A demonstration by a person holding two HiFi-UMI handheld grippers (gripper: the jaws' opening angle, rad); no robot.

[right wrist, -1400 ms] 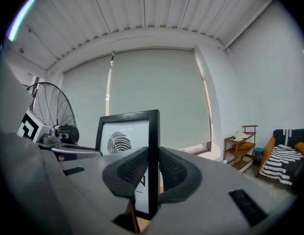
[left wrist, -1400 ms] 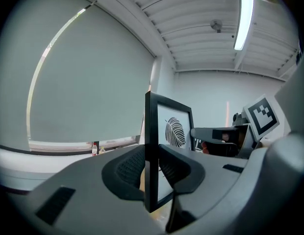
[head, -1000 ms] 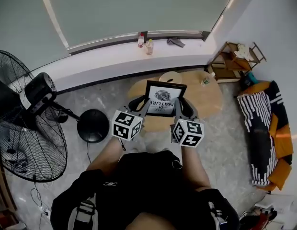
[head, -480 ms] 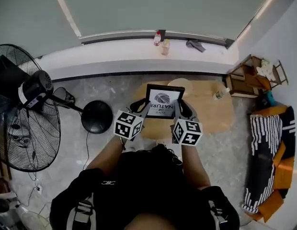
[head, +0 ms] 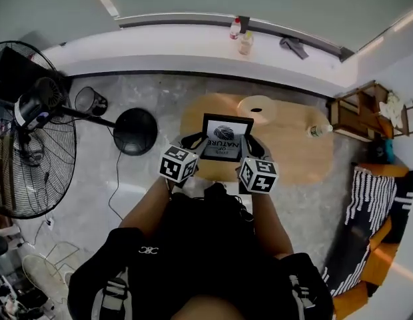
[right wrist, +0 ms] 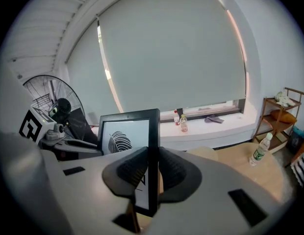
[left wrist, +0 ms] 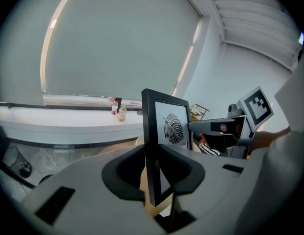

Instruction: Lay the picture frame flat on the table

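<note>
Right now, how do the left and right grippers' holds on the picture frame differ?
The left gripper clamps the picture frame's left edge; the right gripper clamps its right edge. The left cube and right cube show different marker patterns. Both have jaws shut on it, holding it upright.

The left gripper (left wrist: 152,170) pinches the upright picture frame (left wrist: 167,126) by its near edge (leaf print facing right); the right gripper (left wrist: 207,127) meets its far edge.
</note>
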